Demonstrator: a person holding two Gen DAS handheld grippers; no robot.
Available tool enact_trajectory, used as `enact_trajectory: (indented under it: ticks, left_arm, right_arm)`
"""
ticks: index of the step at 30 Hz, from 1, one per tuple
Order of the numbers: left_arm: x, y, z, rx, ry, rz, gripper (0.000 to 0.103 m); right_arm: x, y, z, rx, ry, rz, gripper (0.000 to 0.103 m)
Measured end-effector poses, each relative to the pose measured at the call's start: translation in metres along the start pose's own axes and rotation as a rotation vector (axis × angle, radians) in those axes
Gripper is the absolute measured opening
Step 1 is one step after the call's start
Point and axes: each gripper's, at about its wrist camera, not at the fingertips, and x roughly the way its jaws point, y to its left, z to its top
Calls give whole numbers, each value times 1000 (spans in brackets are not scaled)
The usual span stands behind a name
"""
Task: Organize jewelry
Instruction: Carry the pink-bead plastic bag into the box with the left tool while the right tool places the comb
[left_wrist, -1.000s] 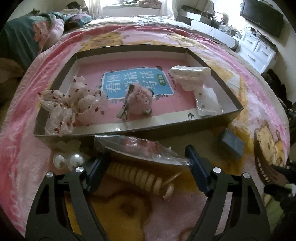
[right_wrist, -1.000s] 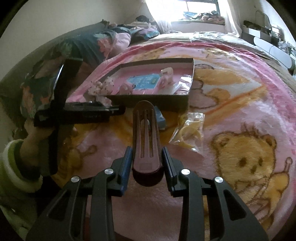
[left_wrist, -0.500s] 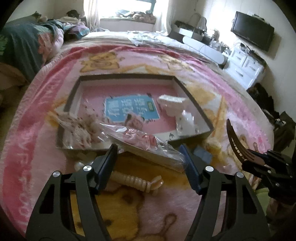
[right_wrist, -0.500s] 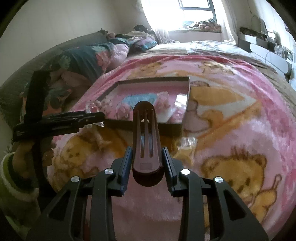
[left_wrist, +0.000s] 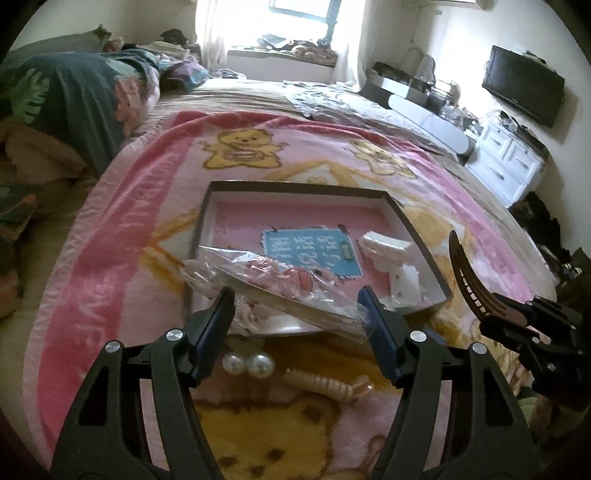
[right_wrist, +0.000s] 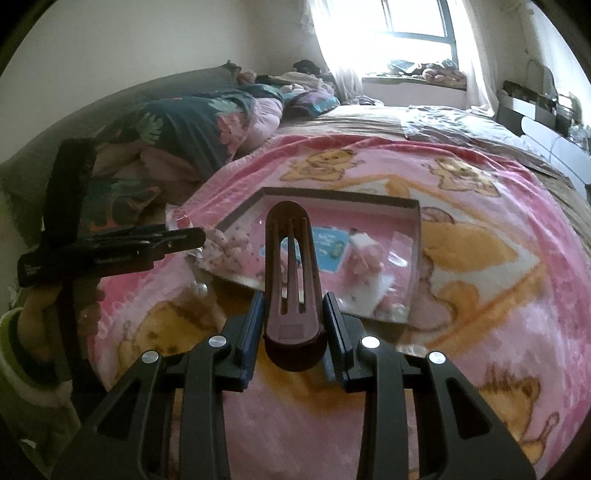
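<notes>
My left gripper (left_wrist: 295, 314) is shut on a clear plastic bag (left_wrist: 280, 284) with a pink hair piece inside, held in the air over the near rim of the shallow box tray (left_wrist: 295, 186). My right gripper (right_wrist: 293, 317) is shut on a dark maroon hair clip (right_wrist: 291, 273) that points up and forward towards the tray (right_wrist: 332, 195). That clip (left_wrist: 467, 277) also shows at the right of the left wrist view. The tray holds a white bow (left_wrist: 388, 247), a spotted pink bow (right_wrist: 229, 243) and a fluffy pink clip (right_wrist: 365, 258).
Two pearls (left_wrist: 247, 363) and a cream ribbed hair piece (left_wrist: 325, 384) lie on the pink bear blanket (left_wrist: 122, 258) below the bag. A hand in a green sleeve (right_wrist: 22, 343) holds the left gripper. Bedding is piled at the left, white cabinets (left_wrist: 513, 166) at the right.
My left gripper closed on the plastic bag and lifted it off the blanket. Both grippers rose and drew back, so the tray looks smaller. The maroon clip stayed gripped.
</notes>
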Motion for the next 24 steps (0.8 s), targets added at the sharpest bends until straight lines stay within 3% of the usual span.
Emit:
enact_trajectory:
  ticks: [13, 24]
  left_arm:
    - [-1, 21, 21, -28, -31, 45, 60]
    - [21, 16, 38, -13, -15, 48, 60]
  right_arm:
    - [14, 10, 43, -40, -62, 14, 31]
    - [32, -7, 63, -37, -82, -10, 31]
